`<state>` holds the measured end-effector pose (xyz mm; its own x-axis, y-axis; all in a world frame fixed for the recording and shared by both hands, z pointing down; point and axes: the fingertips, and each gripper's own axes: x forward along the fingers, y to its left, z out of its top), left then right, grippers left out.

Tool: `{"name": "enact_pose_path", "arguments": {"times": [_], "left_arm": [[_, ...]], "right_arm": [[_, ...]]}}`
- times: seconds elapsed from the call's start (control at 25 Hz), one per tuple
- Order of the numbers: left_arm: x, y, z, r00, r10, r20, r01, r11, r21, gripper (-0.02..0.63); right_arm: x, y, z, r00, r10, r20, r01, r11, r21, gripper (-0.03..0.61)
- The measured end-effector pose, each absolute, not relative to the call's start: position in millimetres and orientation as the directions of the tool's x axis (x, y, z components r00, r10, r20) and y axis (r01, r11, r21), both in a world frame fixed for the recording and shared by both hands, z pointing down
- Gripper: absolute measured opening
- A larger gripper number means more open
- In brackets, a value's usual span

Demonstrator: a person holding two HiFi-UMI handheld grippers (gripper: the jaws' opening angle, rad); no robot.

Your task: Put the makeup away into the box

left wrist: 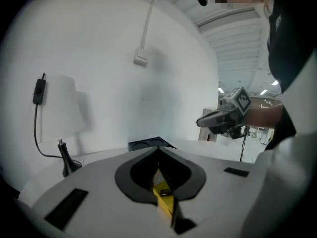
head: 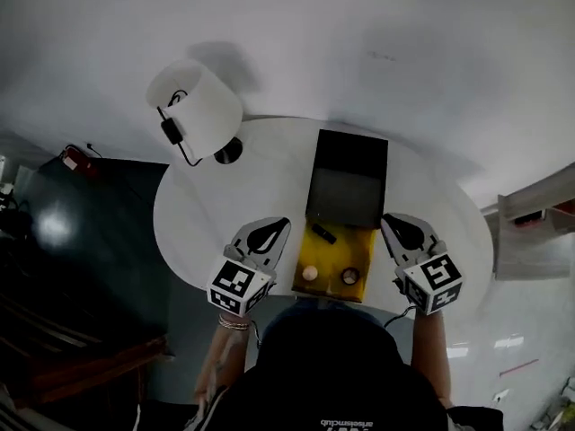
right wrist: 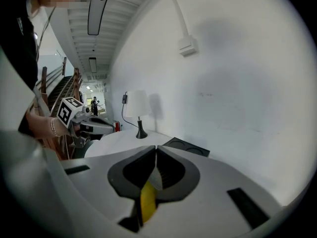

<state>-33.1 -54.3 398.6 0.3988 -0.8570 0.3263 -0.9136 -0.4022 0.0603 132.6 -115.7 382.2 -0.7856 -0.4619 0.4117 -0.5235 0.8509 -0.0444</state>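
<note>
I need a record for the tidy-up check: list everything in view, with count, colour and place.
round white table: one, white, centre
table lamp with white shade: one, white with black cable, table's far left
open box with yellow tray: one, yellow, table's near edge
black box lid: one, black, open beyond the tray
small black stick: one, black, tray's far part
pale round piece: one, cream, tray's near left
dark round piece: one, dark, tray's near right
red object: one, red, off the table, far left; too small to identify
left hand-held gripper: one, grey, shut and empty, left of tray
right hand-held gripper: one, grey, shut and empty, right of tray
</note>
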Motion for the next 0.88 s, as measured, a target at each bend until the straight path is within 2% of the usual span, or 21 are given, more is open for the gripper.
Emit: {"name": "enact_pose_path", "arguments": {"times": [0.28,0.6,0.88], "left_arm": [[-22,-70,369,0.422,-0.863,0.279,-0.9,-0.435,0.016,0.017],[-10,-73,335,0.449,-0.865,0.223,-0.885,-0.466,-0.024,0.017],[-16,-75,312,0.424,-0.889,0.171,-0.9,-0.435,-0.029,0.018]], "right_arm": [[148,-121,355,-0.777,-0.516,0.36,-0.554,0.833,-0.003,0.026],[161,-119,307,-0.783,-0.577,0.23,-0.584,0.81,0.044,0.024],[176,-117,286,-0.77,-0.617,0.163,-0.614,0.786,0.076,0.021]]}}
